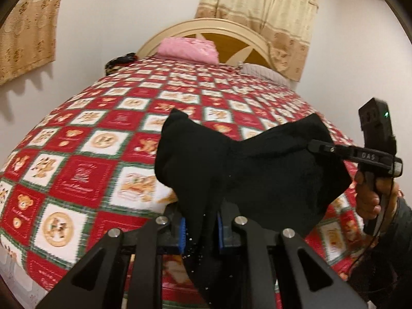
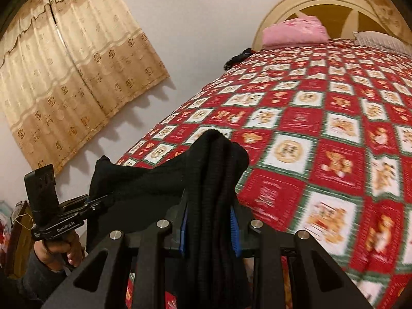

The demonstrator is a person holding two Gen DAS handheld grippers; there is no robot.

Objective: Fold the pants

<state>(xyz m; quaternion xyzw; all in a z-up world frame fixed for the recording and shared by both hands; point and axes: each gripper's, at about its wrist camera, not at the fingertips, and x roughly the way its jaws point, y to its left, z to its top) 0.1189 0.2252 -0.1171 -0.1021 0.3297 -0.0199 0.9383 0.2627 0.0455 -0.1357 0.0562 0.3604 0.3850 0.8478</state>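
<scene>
Both grippers had hold of the black pants [image 1: 231, 159], which hung in the air above the near end of the bed [image 1: 85, 154] rather than lying on it. Left gripper [image 1: 200, 228]: jaws pressed in on a bunched fold of the cloth, blue pads [image 1: 183, 231] squeezing it from either side. Right gripper [image 2: 209, 229]: same, clamped on a thick ribbed bundle, probably several layers at or near the waistband, though the fabric was too dark to tell which edge. Cloth sagged in a shallow swag between the two holds, so it read as soft, limp and fairly light, a knit with no stiffness of its own. It would drape and bunch wherever unsupported, not hold a crease by itself. Not slippery-looking, and the ribbing should give the pads grip. Not fragile. Judged best hold: the two ends of one straight edge, kept taut, so the garment hangs flat before being laid on the red checked bedspread [image 2: 322, 154]. Risk: bundled layers could slip out unevenly. A pink folded blanket [image 1: 188, 49] lay well apart, by the headboard [image 1: 206, 25].
</scene>
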